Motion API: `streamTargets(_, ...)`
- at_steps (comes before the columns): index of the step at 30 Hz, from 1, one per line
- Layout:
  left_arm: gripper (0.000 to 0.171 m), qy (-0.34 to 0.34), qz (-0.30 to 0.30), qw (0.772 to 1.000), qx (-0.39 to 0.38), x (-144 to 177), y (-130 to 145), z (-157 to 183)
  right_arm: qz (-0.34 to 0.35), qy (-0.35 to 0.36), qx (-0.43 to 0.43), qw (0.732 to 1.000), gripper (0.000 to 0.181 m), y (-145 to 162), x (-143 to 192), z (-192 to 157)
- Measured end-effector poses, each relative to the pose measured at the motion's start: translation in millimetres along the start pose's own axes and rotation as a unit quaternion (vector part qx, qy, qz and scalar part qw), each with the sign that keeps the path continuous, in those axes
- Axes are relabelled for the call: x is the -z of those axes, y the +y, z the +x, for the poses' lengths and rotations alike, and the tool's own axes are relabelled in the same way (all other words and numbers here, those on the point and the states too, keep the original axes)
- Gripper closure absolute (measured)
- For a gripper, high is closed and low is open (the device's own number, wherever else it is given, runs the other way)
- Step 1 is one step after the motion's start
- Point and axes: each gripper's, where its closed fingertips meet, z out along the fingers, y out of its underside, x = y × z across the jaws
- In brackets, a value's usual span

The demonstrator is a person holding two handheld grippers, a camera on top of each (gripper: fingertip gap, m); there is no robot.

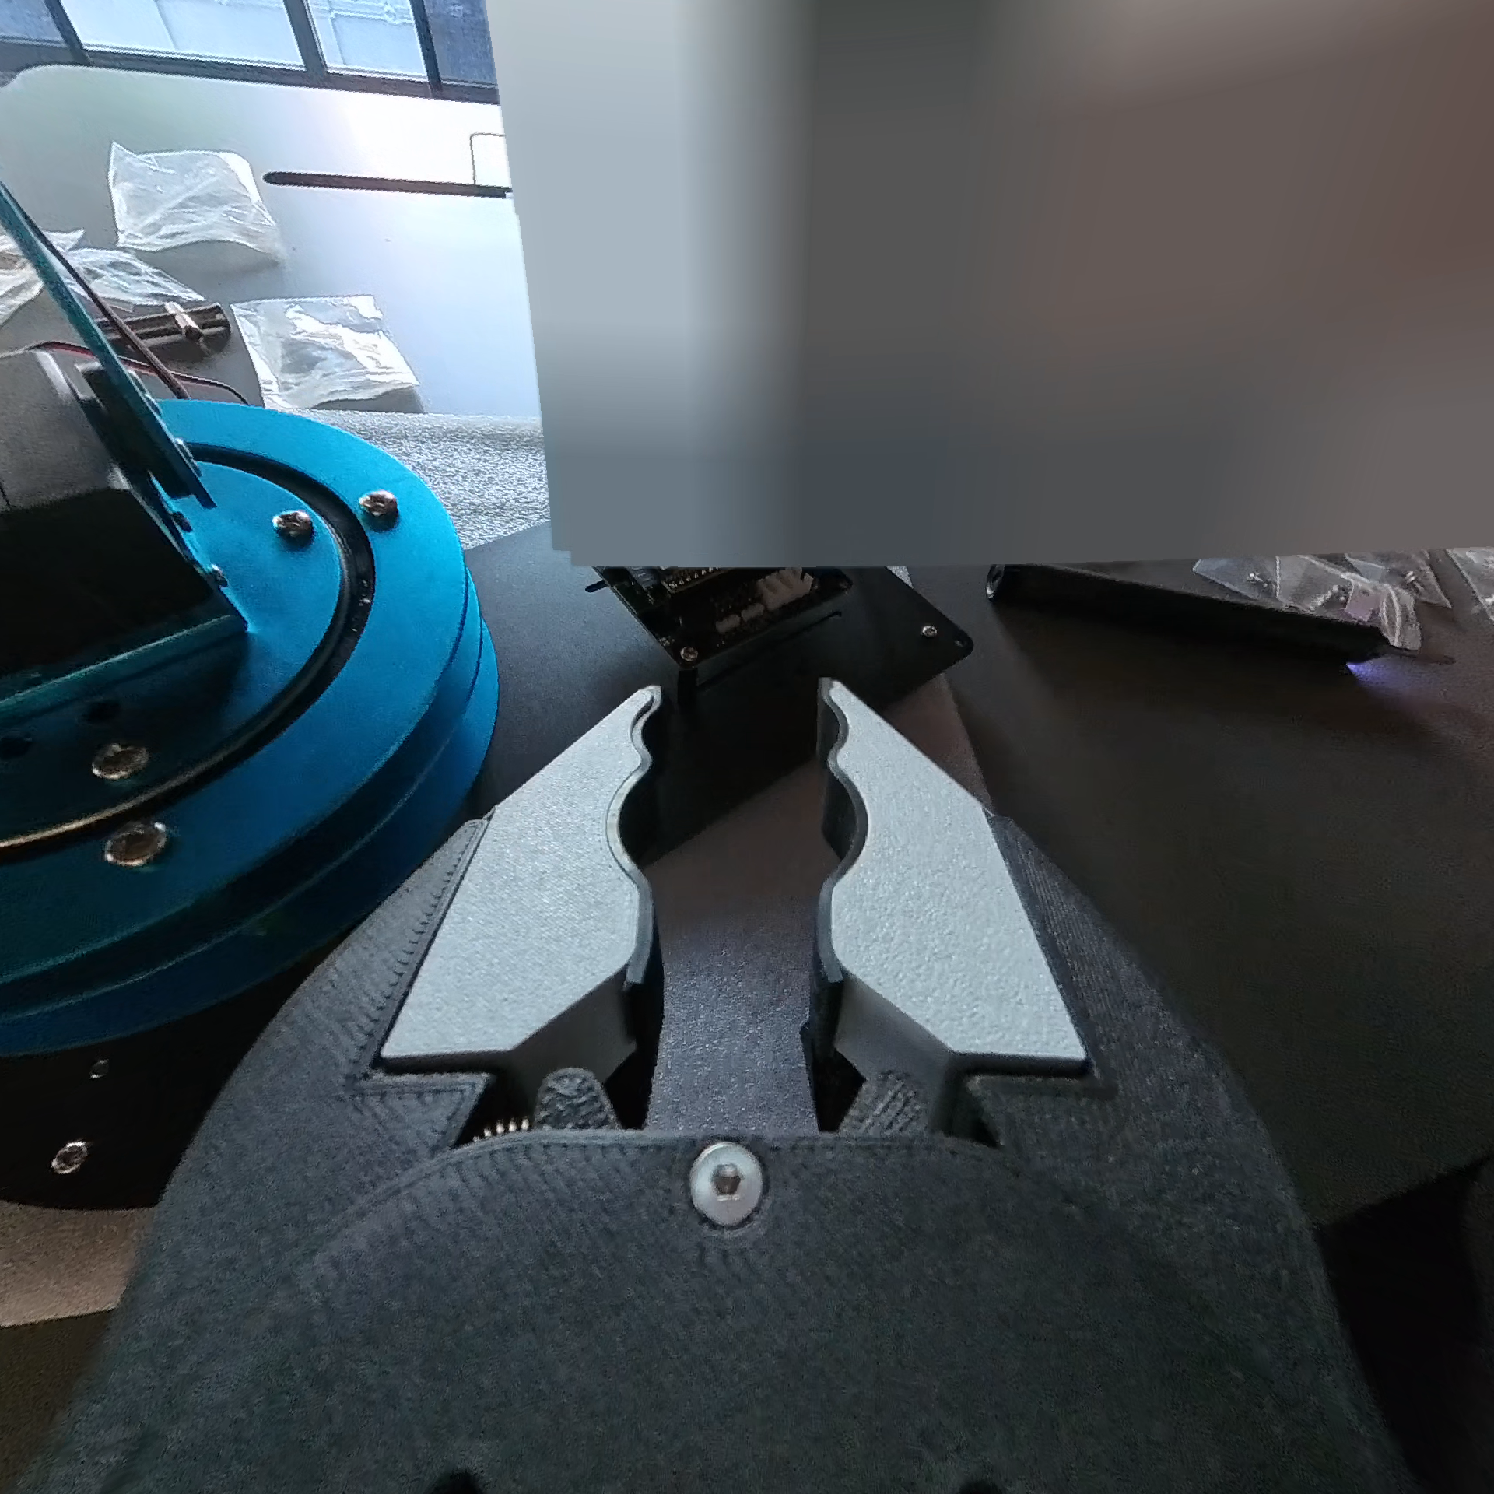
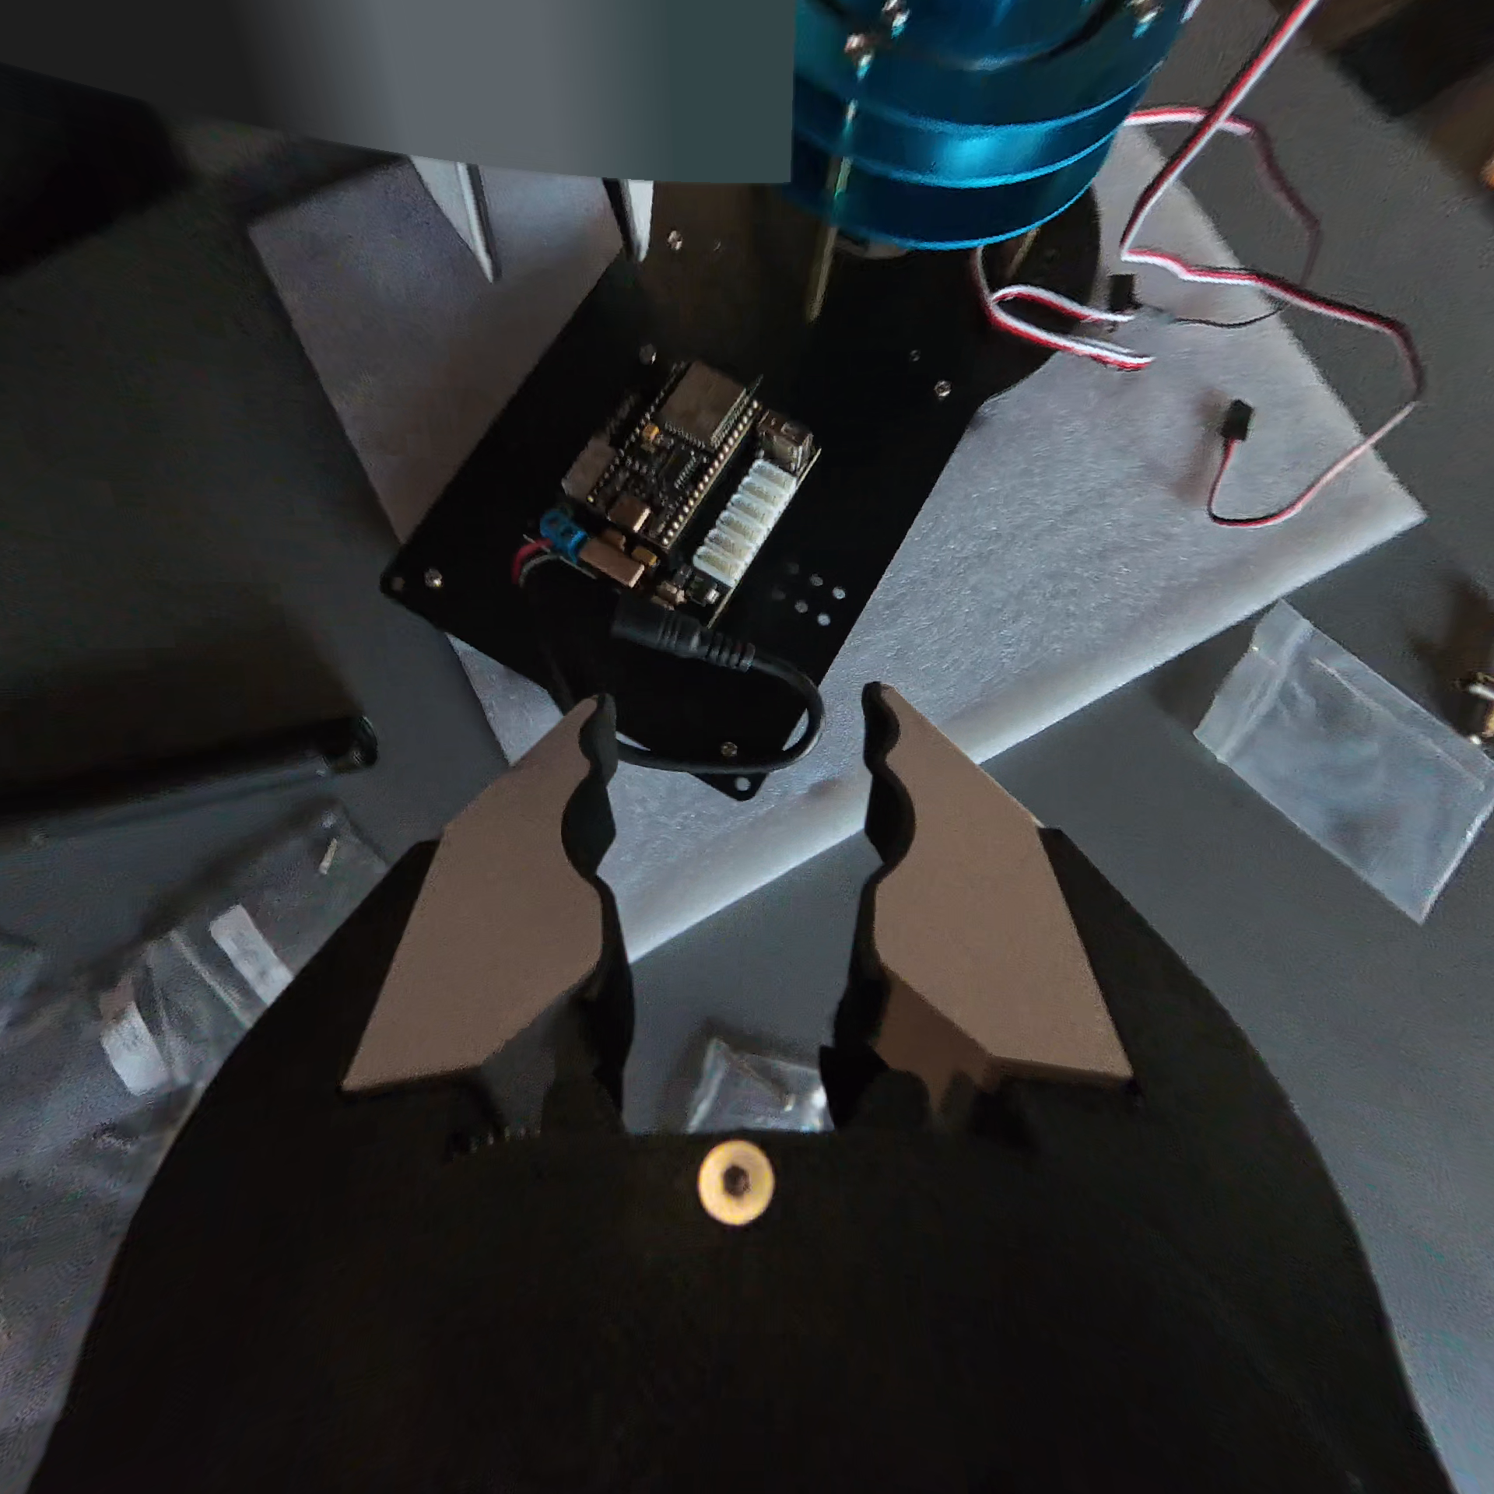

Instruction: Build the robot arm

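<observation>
A black base plate (image 2: pixel 485 558) lies on a grey mat (image 2: pixel 1132 525). It carries a circuit board (image 2: pixel 695 485) with a black barrel plug and cable (image 2: pixel 695 639) beside it. A blue round turntable (image 2: pixel 970 121) stands on the plate's far end. My right gripper (image 2: pixel 737 707) is open and empty, hovering above the plate's near edge and the cable loop. My left gripper (image 1: pixel 740 703) is open, low at the plate's (image 1: pixel 889 639) opposite edge, its fingers either side of the edge below the board (image 1: pixel 728 598). The turntable (image 1: pixel 242 687) is close on its left. Its fingers (image 2: pixel 477 226) show in the right wrist view.
Red, white and black servo wires (image 2: pixel 1213 283) with a loose black connector (image 2: pixel 1234 420) trail off the turntable. Clear plastic bags lie around (image 2: pixel 1350 752) (image 2: pixel 202 1010) (image 1: pixel 323 348). A long black object (image 1: pixel 1172 614) lies to the right of the plate. Left tips to right tips: about 12 centimetres.
</observation>
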Motion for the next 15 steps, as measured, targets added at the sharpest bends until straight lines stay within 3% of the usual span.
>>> streamTargets(7,0.137,0.0,-0.002,1.0,0.027,1,0,-2,0.03,-0.073,-0.018,0.997,0.132,10,-13,15)
streamTargets(13,0.139,-0.002,-0.003,0.999,0.037,-1,1,-6,0.044,-0.074,-0.014,0.996,0.177,16,-12,16)
streamTargets(15,0.14,0.0,-0.003,0.999,0.039,-3,0,-7,0.056,-0.079,-0.022,0.995,0.178,16,-8,16)
